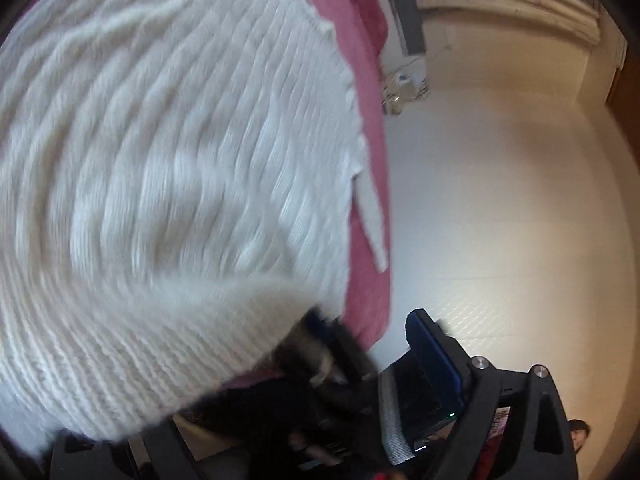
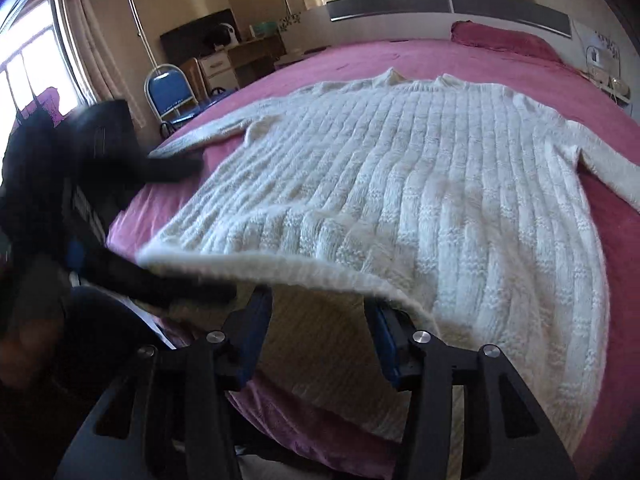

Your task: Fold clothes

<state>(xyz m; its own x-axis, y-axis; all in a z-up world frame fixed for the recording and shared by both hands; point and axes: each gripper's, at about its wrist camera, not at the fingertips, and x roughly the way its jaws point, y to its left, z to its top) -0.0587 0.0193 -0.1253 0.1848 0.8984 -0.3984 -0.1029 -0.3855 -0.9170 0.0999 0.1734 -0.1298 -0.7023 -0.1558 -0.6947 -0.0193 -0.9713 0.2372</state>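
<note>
A white cable-knit sweater (image 2: 400, 168) lies spread on a pink bed (image 2: 360, 56), collar at the far end and sleeves out to both sides. Its near hem (image 2: 280, 264) is raised off the bed. My right gripper (image 2: 320, 304) is open, its blue-padded fingers (image 2: 256, 320) wide apart under that hem. The left gripper's black, blurred fingers (image 2: 160, 280) reach in at the hem's left corner, spread apart. In the left wrist view the sweater (image 1: 160, 140) fills the left and drapes over one finger. The other finger (image 1: 428, 336) stands free, so the left gripper (image 1: 372, 320) is open.
Left of the bed stand a blue chair (image 2: 168, 92), a desk with a dark screen (image 2: 200, 36) and a bright window (image 2: 28, 64). A pink pillow (image 2: 500, 38) lies by the headboard (image 2: 440, 8). Part of a person (image 1: 580, 432) shows at the lower right, beside a pale wall (image 1: 500, 200).
</note>
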